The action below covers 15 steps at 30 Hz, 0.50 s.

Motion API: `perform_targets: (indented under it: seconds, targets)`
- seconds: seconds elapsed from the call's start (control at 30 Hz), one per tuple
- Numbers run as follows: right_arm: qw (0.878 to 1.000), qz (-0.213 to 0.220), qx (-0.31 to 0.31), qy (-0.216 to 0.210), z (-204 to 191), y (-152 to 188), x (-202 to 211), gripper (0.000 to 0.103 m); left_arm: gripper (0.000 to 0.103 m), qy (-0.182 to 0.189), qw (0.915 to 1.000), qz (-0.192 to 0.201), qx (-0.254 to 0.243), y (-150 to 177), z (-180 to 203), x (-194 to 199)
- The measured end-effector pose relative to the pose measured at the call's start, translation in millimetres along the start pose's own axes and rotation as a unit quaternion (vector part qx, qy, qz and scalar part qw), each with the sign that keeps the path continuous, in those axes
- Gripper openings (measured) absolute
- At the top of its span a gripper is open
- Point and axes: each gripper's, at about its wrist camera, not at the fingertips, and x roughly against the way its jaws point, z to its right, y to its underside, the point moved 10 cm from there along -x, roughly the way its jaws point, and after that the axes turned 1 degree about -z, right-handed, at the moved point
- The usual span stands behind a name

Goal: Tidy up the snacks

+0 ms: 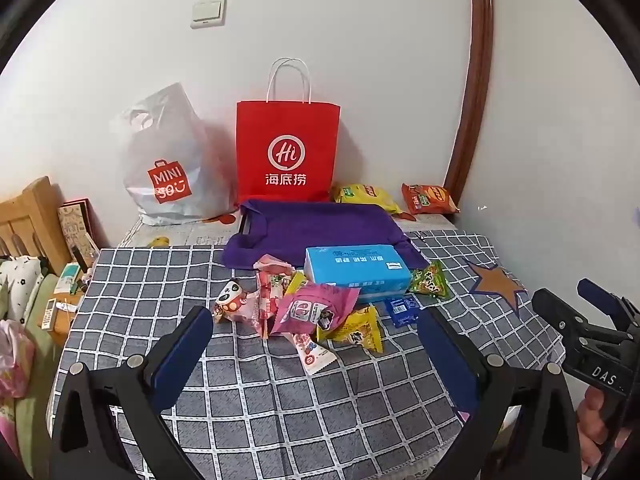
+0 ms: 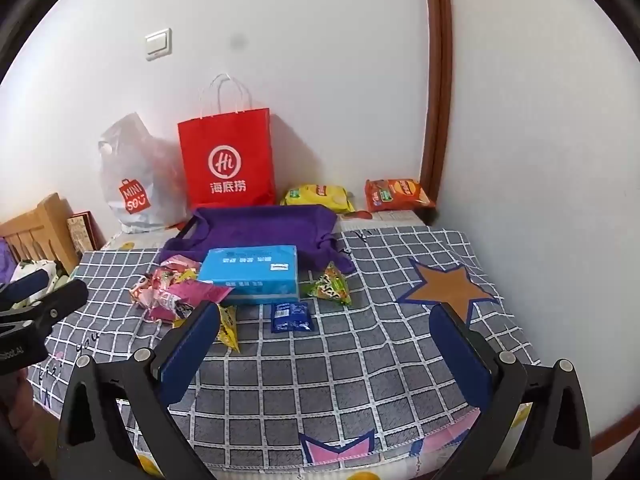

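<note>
A heap of small snack packets (image 1: 304, 312) (image 2: 176, 292) lies on the grey checked cloth (image 1: 280, 400) (image 2: 340, 360), beside a blue tissue pack (image 1: 356, 274) (image 2: 250, 274). A green triangular packet (image 1: 430, 280) (image 2: 330, 284) and a small blue sachet (image 1: 402, 310) (image 2: 291, 317) lie close by. A purple cloth bag (image 1: 316, 226) (image 2: 256, 226) lies flat behind them. My left gripper (image 1: 316, 344) hangs open just short of the heap, empty. My right gripper (image 2: 326, 340) stands open over bare cloth, nothing between its fingers.
A red paper bag (image 1: 287, 152) (image 2: 227, 160) and a white plastic bag (image 1: 168, 172) (image 2: 132, 180) lean on the back wall. Yellow (image 1: 366, 196) (image 2: 318, 196) and orange (image 1: 428, 199) (image 2: 396, 194) chip bags lie at the back right. A wooden bed frame (image 1: 28, 220) stands left.
</note>
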Motion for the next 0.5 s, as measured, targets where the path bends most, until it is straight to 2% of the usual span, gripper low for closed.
perform_targets:
  seconds: [0.5]
  targets:
    - [1.000,0.001,0.000,-0.006,-6.7,3.2,-1.4,0.103,0.102,0.003,1.0000,0.002,0.002,2.2,1.3,-0.1]
